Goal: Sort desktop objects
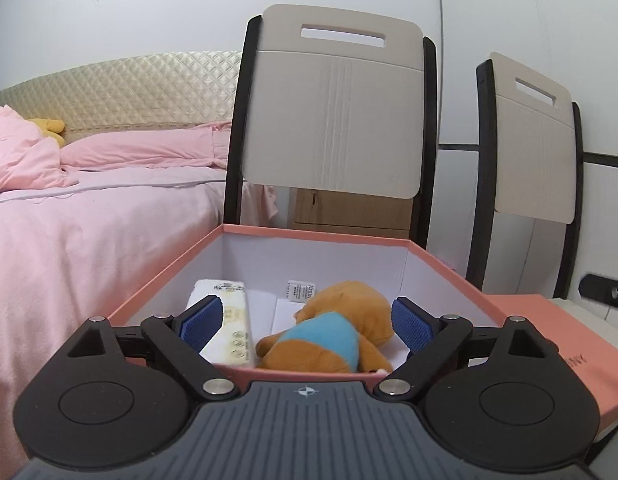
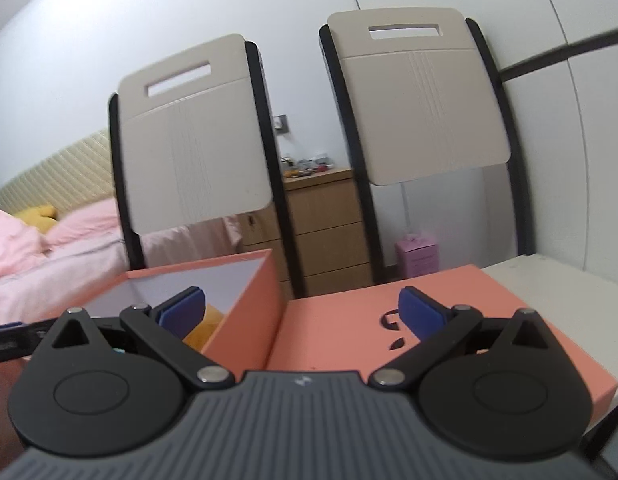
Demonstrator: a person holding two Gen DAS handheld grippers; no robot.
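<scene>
The left hand-held gripper (image 1: pixel 307 318) hangs over the near edge of an open pink box (image 1: pixel 169 276), its blue-padded fingers (image 1: pixel 201 318) spread wide with nothing clasped. Directly between and just beyond them lies a brown plush toy (image 1: pixel 341 324) in a blue shirt, resting on the box's white floor. Just ahead of the left finger sits a white tissue pack (image 1: pixel 229 320), touching the plush toy's side. Farther in, a small white label card (image 1: pixel 299 290) leans near the back wall.

The right hand-held gripper (image 2: pixel 301 312) is likewise spread wide and empty. Its left finger (image 2: pixel 181 312) reaches over the box's open corner, while its right finger (image 2: pixel 421 314) hovers above the pink lid (image 2: pixel 349 320), which lies flat on the white counter (image 2: pixel 549 280) just beside the box. Beyond both stand two folding chairs (image 2: pixel 421 100), and off to the left a pink bed (image 1: pixel 89 220).
</scene>
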